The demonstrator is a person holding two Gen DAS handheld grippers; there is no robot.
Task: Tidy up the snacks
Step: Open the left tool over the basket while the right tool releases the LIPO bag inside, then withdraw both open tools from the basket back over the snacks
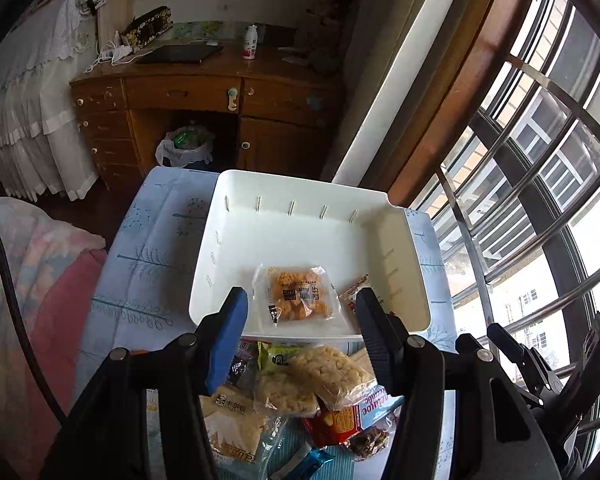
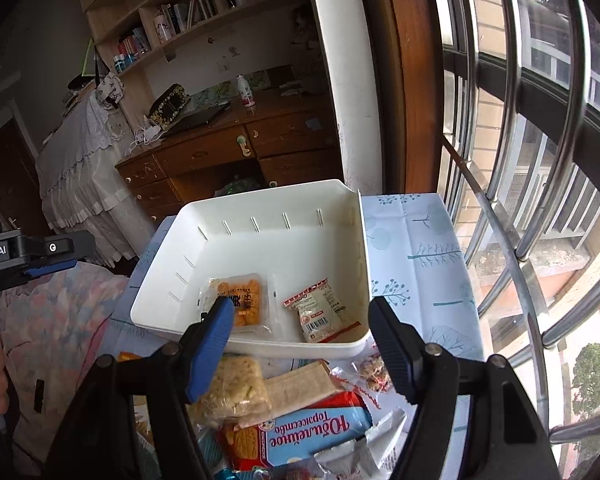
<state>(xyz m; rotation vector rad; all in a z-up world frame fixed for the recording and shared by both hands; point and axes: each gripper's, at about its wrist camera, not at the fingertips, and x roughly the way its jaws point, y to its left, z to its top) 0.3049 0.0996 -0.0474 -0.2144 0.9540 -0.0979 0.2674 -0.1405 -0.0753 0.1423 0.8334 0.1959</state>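
Two claws, left claw (image 1: 300, 300) and right claw (image 2: 300, 312), hung released, empty, near white bin (image 1: 300, 184); rice-cake pack (image 1: 328, 368) beside bin looked light, crinkly, brittle: pinch wrapper edge.

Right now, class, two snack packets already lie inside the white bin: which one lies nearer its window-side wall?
The red-and-white packet with the barcode. It lies beside that wall of the white bin; the clear packet of orange crackers lies further toward the room.
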